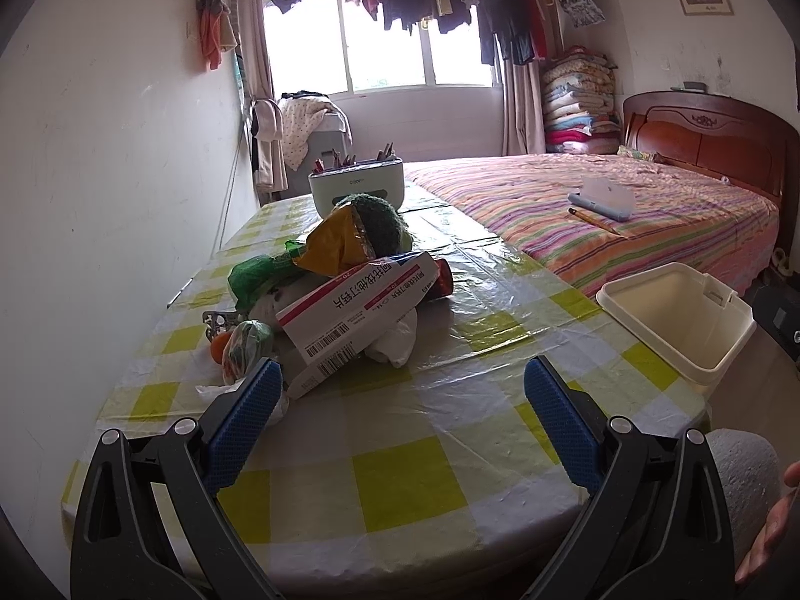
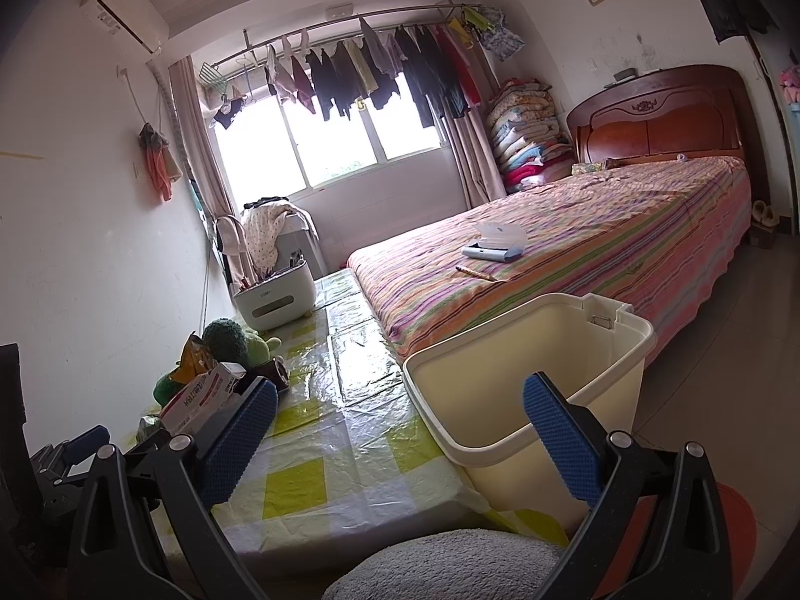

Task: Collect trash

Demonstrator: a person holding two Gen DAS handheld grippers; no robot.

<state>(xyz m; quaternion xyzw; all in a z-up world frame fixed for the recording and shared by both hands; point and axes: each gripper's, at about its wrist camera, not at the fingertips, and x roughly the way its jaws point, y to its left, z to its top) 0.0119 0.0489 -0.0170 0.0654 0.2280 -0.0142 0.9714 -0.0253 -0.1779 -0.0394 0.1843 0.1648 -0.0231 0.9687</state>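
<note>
Left wrist view: my left gripper (image 1: pixel 402 385) is spread wide, nothing between the blue pads, hovering low over the checked table (image 1: pixel 410 485). The trash pile (image 1: pixel 330 290) sits just ahead & a bit left of centre. Nearest piece is the pink-and-white box (image 1: pixel 350 310); its long axis runs diagonal, near end low-left by my left finger (image 1: pixel 250 410), far end up-right toward a dark can (image 1: pixel 442 277). Yellow snack bag (image 1: pixel 340 240) lies on top behind it, white plastic bag (image 1: pixel 395 340) under the box's right side, small wrappers on the left. The cream bin (image 1: pixel 680 320) stands off to the right at the table edge, looks empty inside as far as I can see.

Right wrist view: my right gripper (image 2: pixel 400 400) is also wide open, empty. The bin (image 2: pixel 530 380) is right in front, its near rim between my fingers. The pile (image 2: pixel 210 380) is well left, partly behind my left finger (image 2: pixel 240 430).

Judgement: left claw is nearer the trash, right is nearer the bin. To take the box across its narrow side I'd prob. need to turn the left claw square to that diagonal.
</note>
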